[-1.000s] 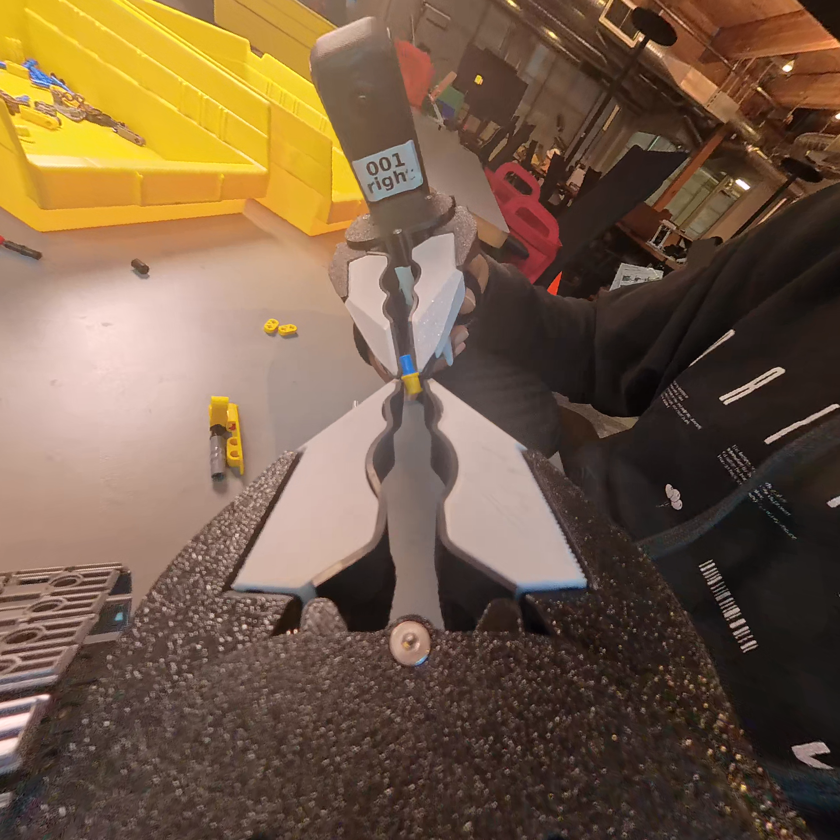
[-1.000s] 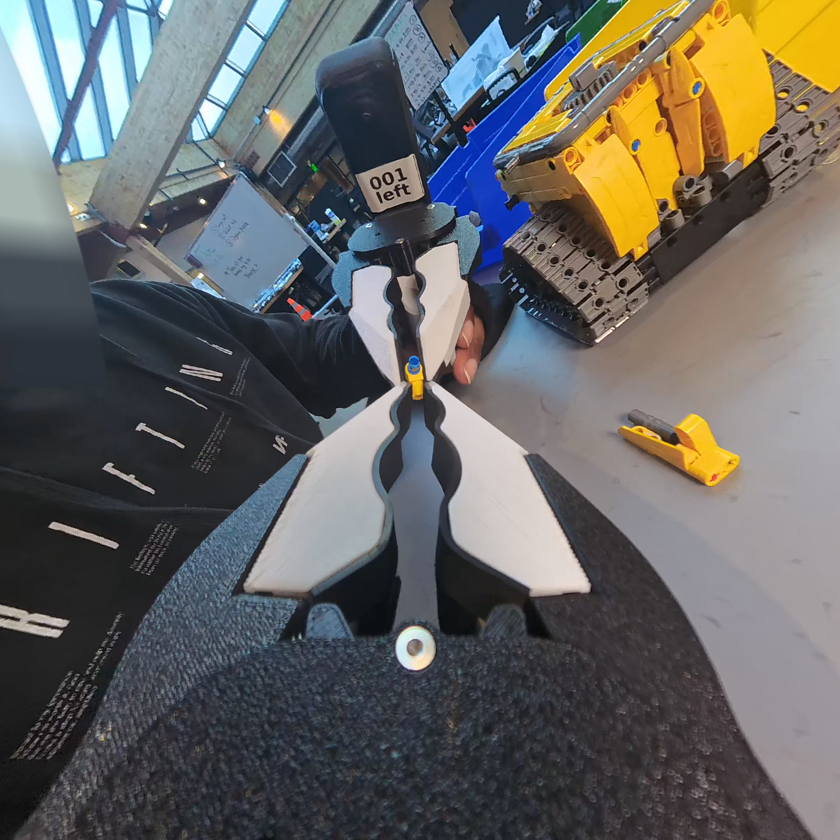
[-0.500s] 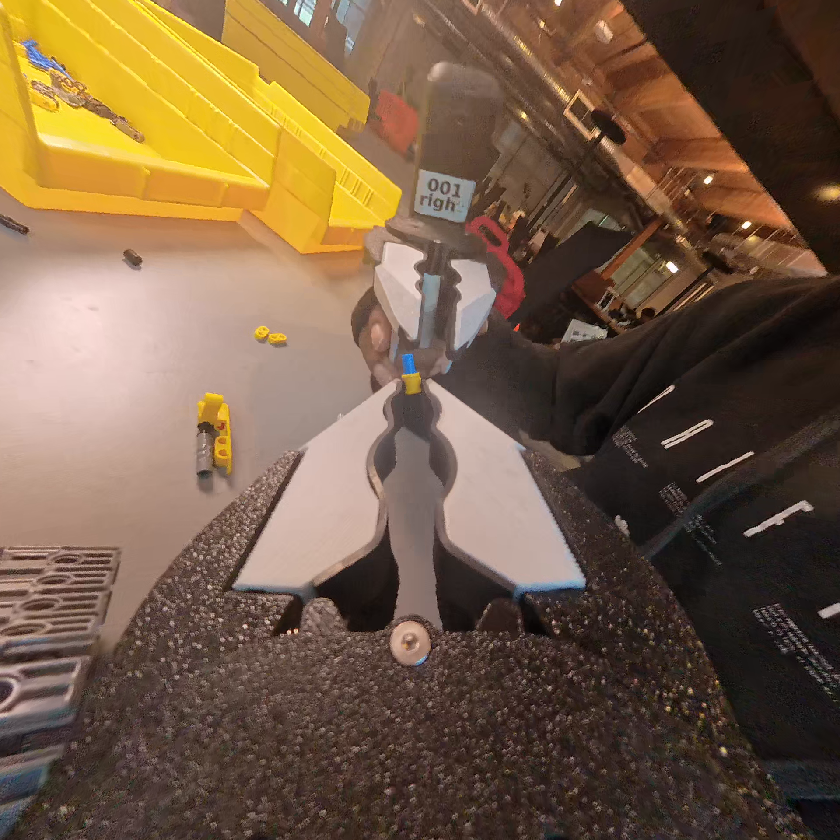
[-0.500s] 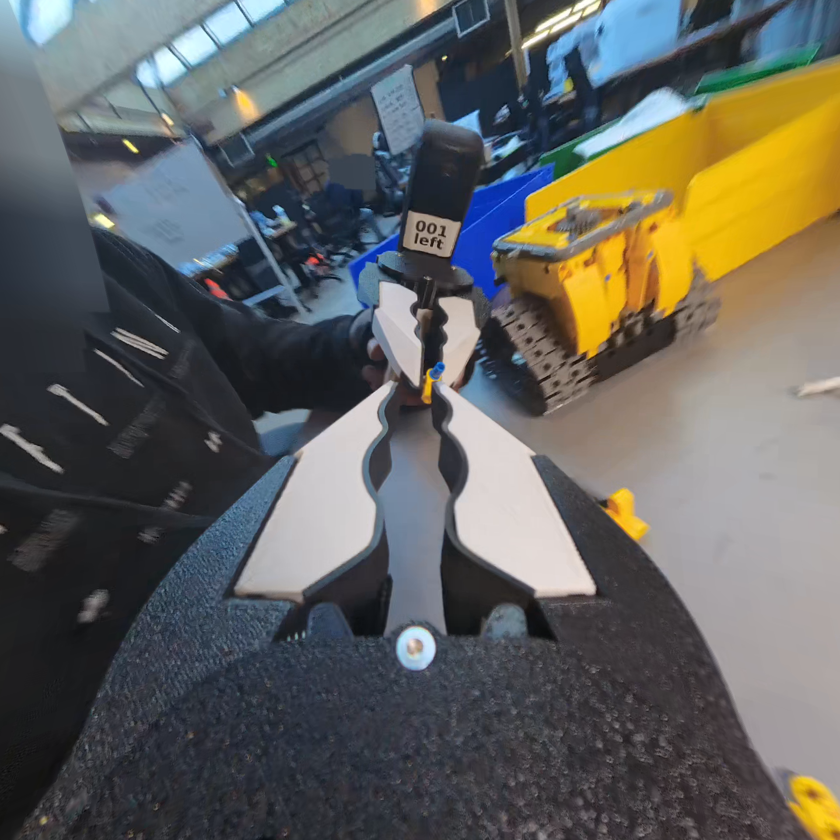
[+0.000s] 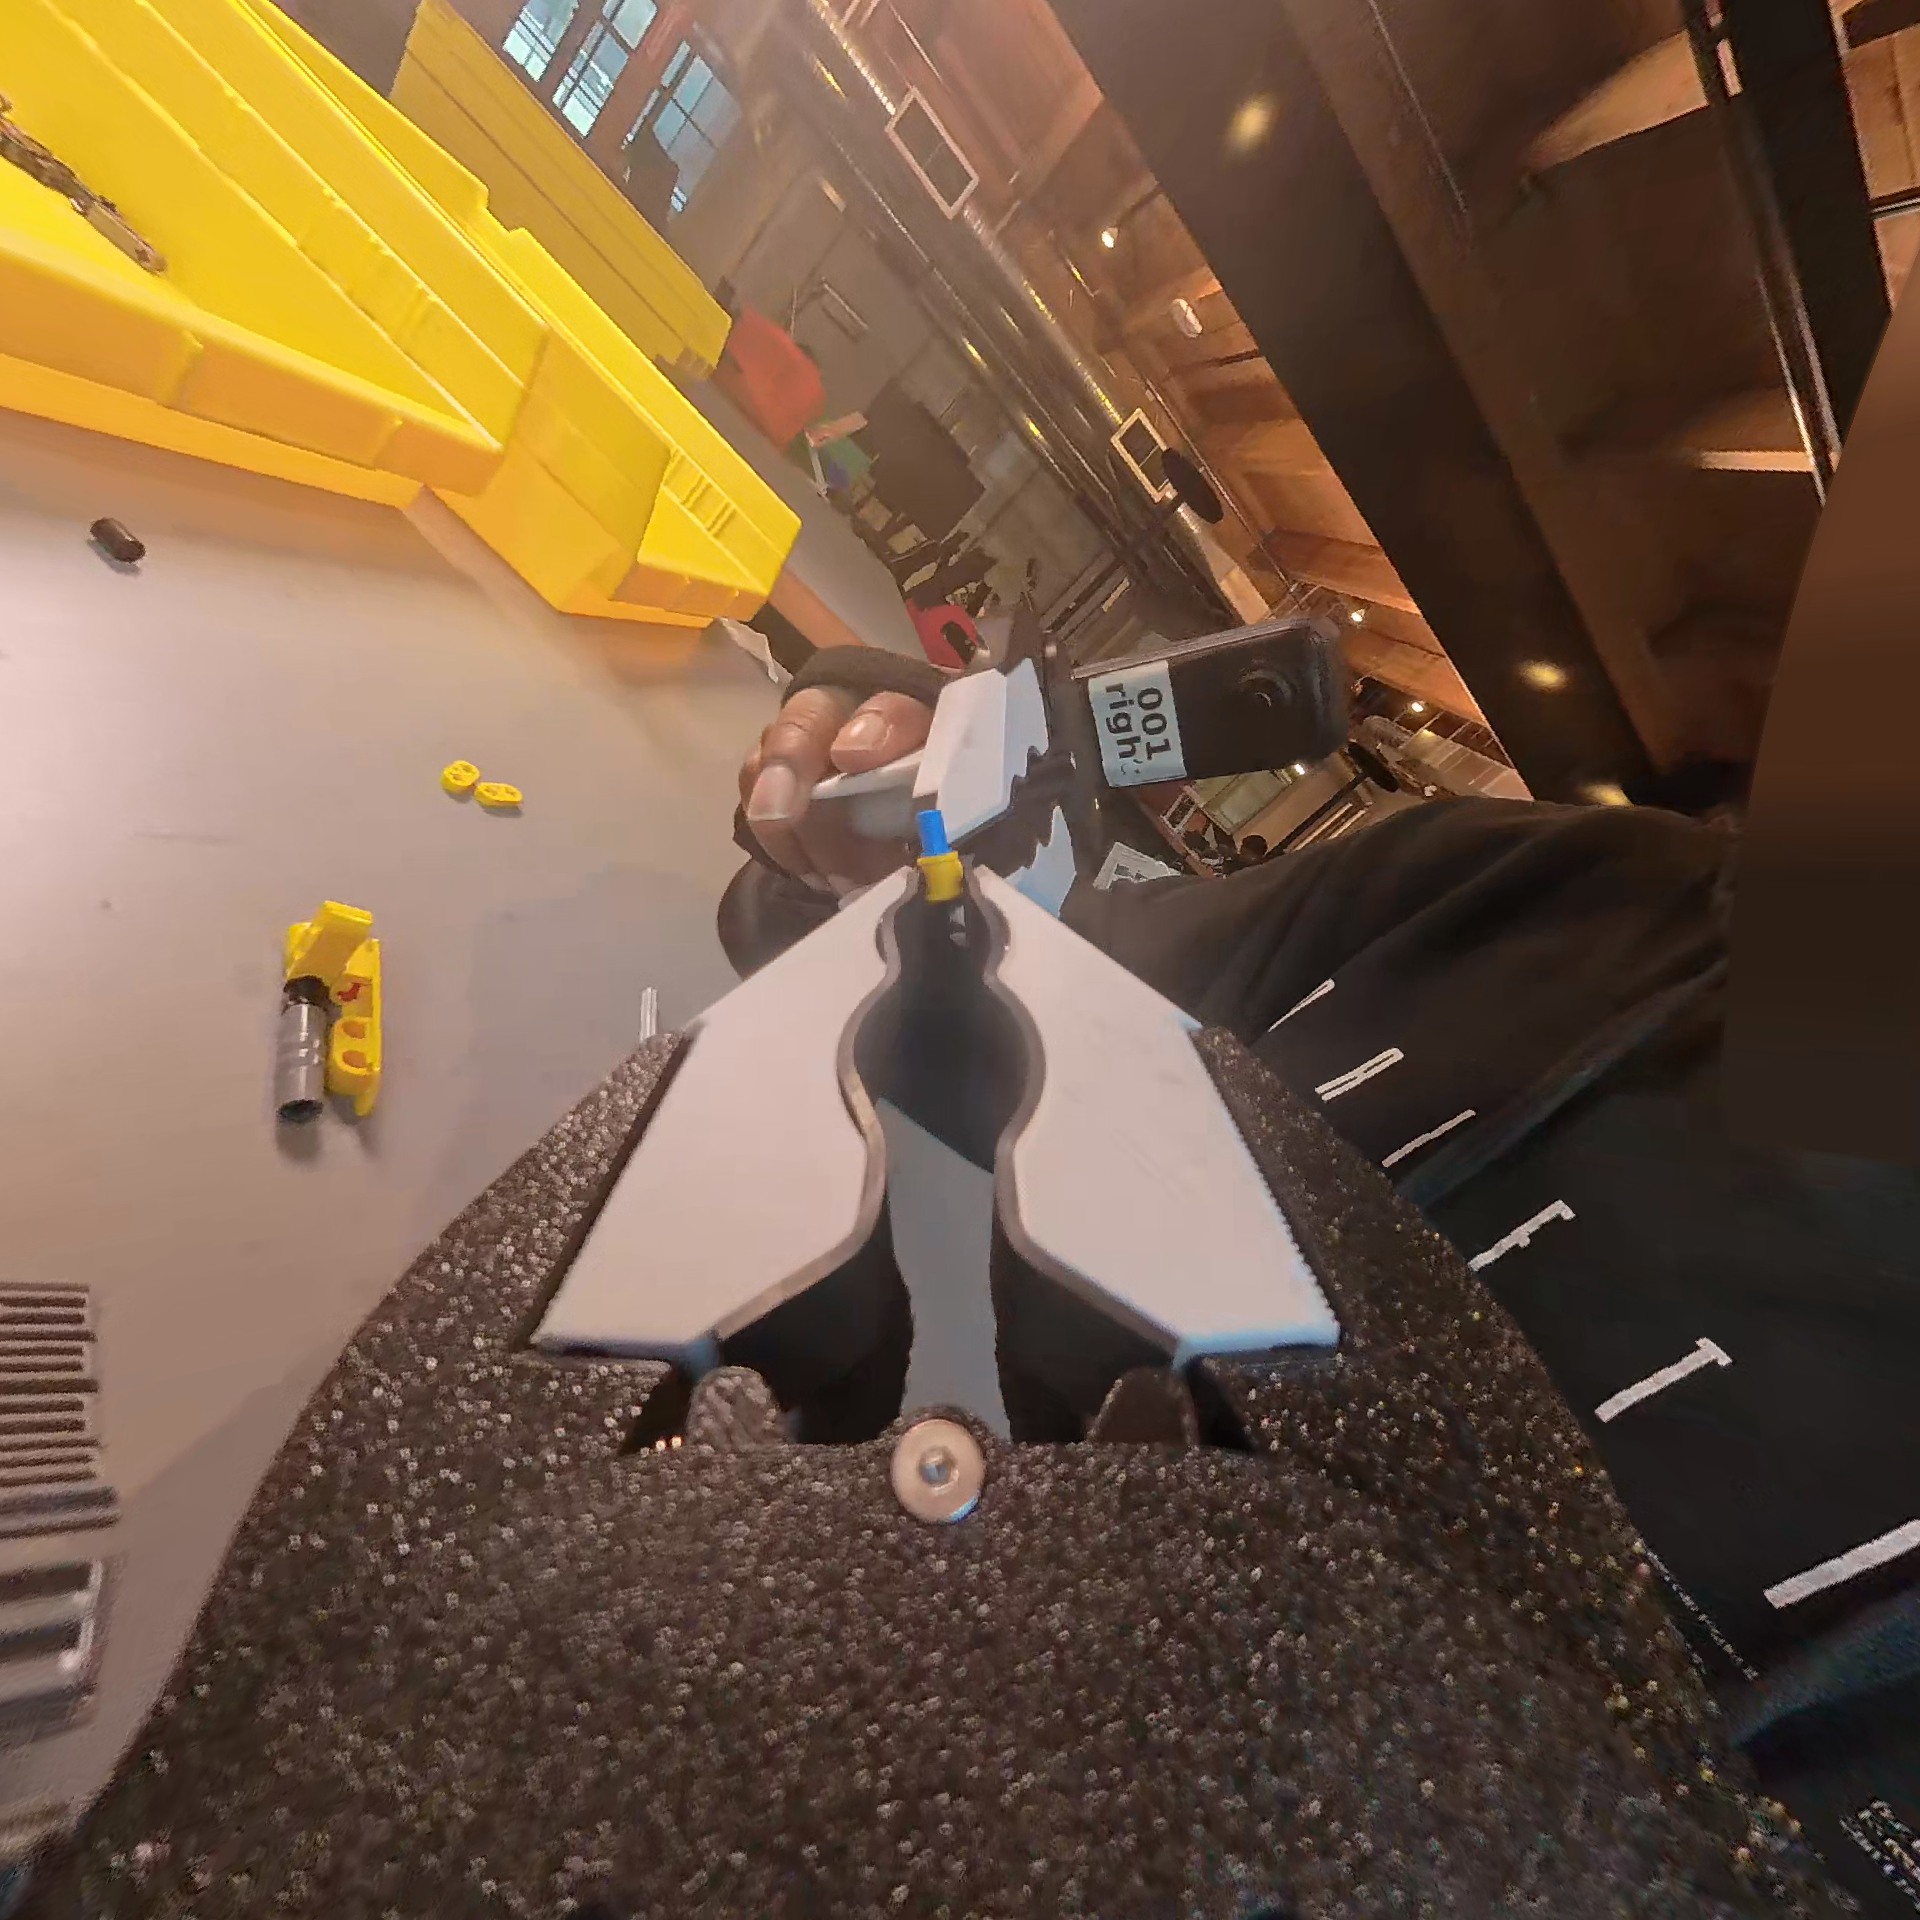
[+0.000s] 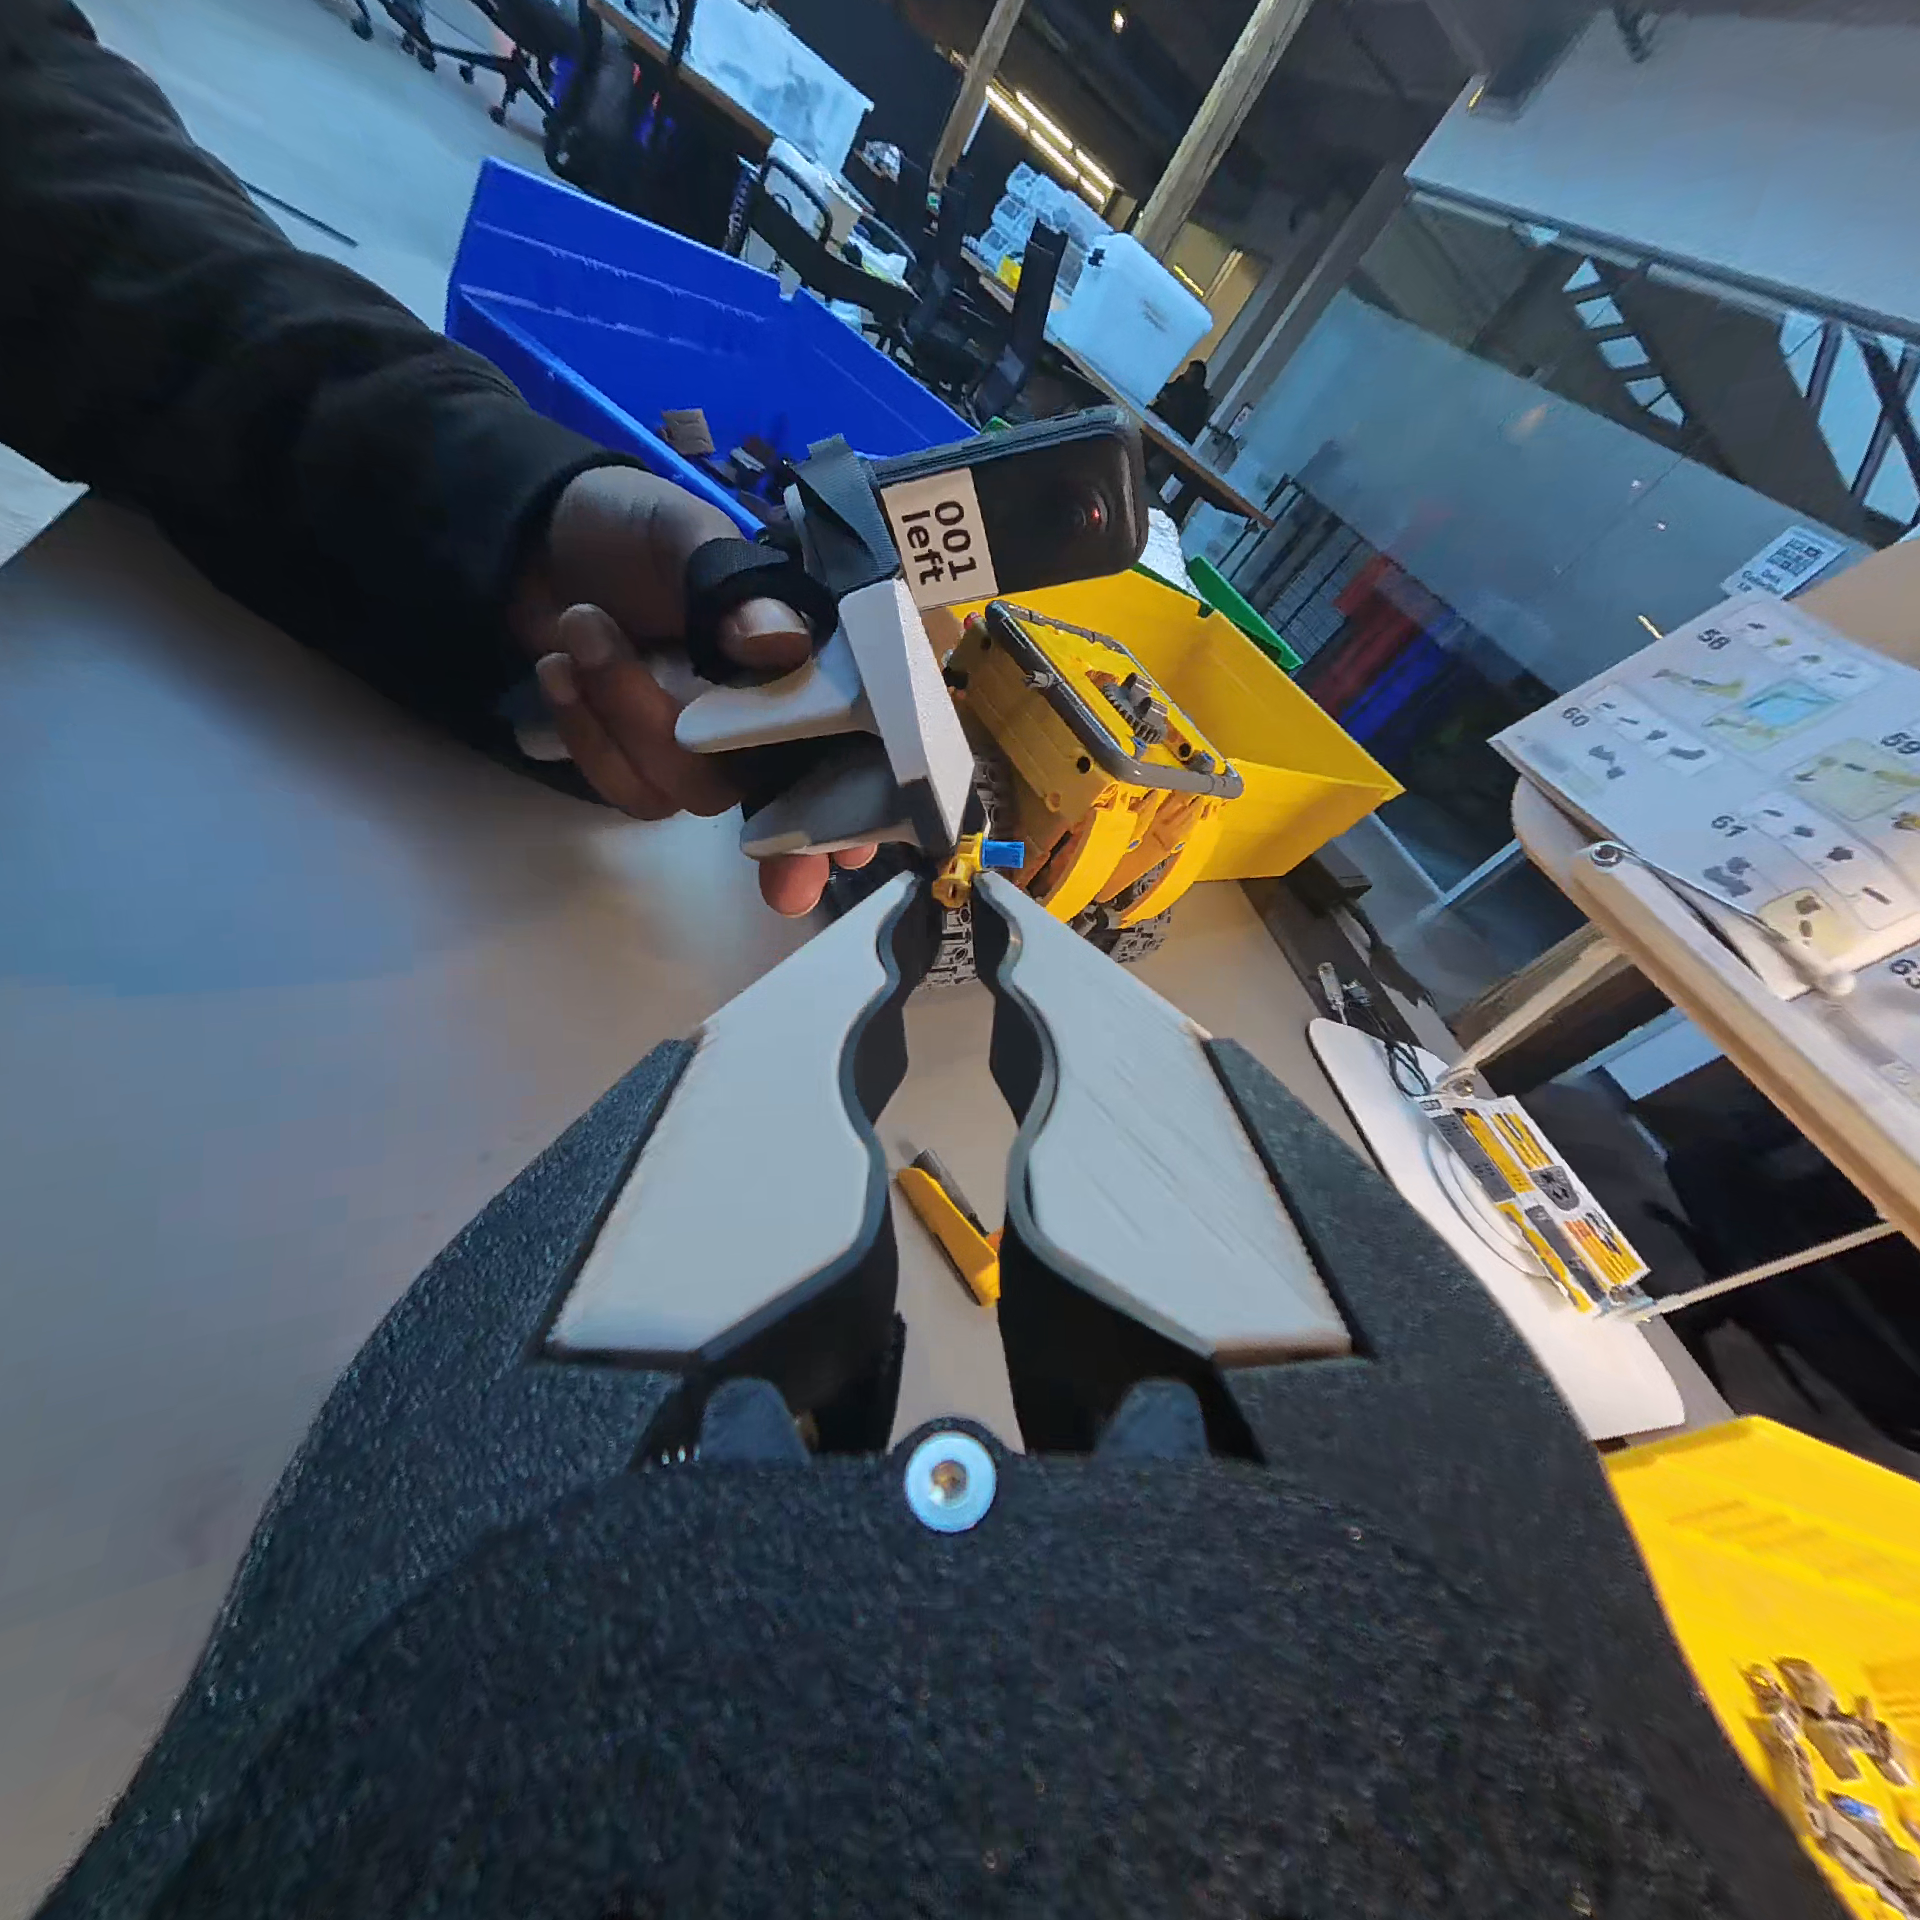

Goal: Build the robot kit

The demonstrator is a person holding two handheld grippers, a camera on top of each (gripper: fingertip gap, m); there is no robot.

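My left gripper (image 5: pixel 940 894) is pinched nearly closed on a tiny yellow plastic connector with a blue pin (image 5: pixel 938 857) sticking out past the tips. My right gripper (image 6: pixel 954 891) is closed too, tips meeting on that same small piece (image 6: pixel 971 860), so both have it, held up above the grey tabletop (image 5: pixel 208 810). In the left wrist view, a yellow-and-grey brick subassembly (image 5: pixel 330 1013) lies off to the left w/ two small yellow links (image 5: pixel 480 787) farther back. A yellow tracked brick vehicle (image 6: pixel 1091 769) sits right behind the tips in the right wrist view.
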